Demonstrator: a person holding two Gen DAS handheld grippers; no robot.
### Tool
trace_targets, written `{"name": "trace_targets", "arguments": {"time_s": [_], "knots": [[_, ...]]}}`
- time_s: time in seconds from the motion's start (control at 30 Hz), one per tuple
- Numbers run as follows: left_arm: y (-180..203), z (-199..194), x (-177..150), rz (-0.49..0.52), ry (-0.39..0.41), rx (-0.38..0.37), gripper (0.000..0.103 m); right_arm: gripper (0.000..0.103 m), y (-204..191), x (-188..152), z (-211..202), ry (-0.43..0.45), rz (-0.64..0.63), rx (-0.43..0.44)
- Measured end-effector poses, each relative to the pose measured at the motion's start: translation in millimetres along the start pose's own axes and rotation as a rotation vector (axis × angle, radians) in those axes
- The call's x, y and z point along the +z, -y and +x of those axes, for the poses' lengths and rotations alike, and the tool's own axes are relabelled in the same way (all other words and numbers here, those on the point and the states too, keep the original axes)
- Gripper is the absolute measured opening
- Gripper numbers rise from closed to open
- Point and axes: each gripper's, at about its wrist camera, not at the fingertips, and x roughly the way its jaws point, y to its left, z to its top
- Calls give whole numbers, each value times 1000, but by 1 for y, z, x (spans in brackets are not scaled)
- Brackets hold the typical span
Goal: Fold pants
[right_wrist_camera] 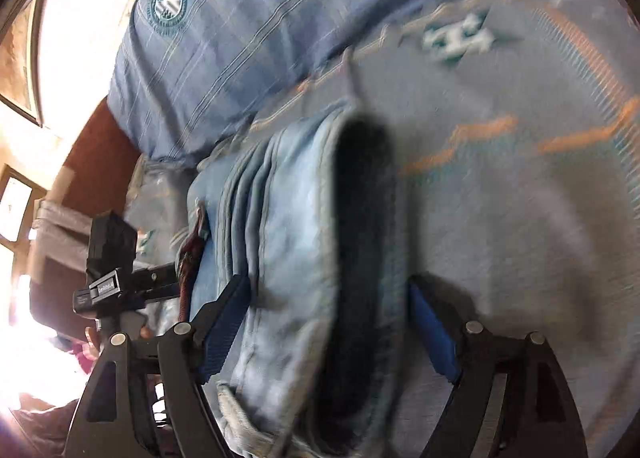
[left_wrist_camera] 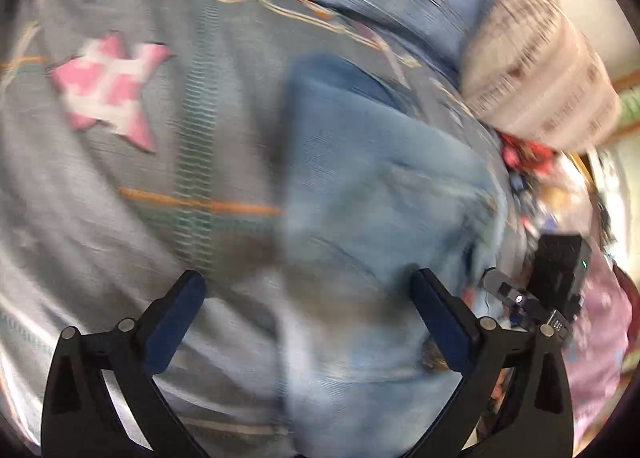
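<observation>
Round crest on the blue pillow point(right_wrist_camera: 224, 42) is too blurred to read

Left gripper point(left_wrist_camera: 308, 290): black arms, blue pads, silver screws. Right gripper point(right_wrist_camera: 328, 296) looks the same.

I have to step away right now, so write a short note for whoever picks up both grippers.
Left gripper: jaws open, empty, over the folded jeans.
Right gripper: jaws open, straddling the jeans' stacked edge, gripping nothing.
The jeans lie in a compact folded stack on the grey patterned bedspread, near the blue pillow.
Done: folding looks largely complete.
Left: probably only tidy or press the stack; both views are blurred.
</observation>
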Motion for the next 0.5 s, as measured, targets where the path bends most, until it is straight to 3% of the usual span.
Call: {"name": "trace_targets", "arguments": {"time_s": [0.07, 0.17, 0.23, 0.3, 0.33, 0.4, 0.43, 0.5], "knots": [[8, 8, -4, -1, -27, -50, 103, 83, -13, -5, 4, -22, -49, 71], [18, 13, -6, 18, 2, 5, 102, 85, -32, -9, 11, -41, -184, 0], [32, 6, -10, 58, 30, 35, 75, 80, -37, -12, 20, -51, -201, -107], [51, -4, -18, 132, 64, 104, 58, 67, -59, -15, 16, -44, -271, -220], [59, -9, -23, 161, 85, 140, 55, 61, -74, -21, 13, -34, -331, -290], [71, -20, -31, 202, 110, 140, 47, 46, -96, -31, 8, -16, -417, -403], [75, -25, -34, 212, 117, 123, 45, 27, -104, -35, 6, -16, -441, -429], [77, -37, -36, 218, 131, 90, 42, 27, -123, -45, -4, -8, -464, -435]]}}
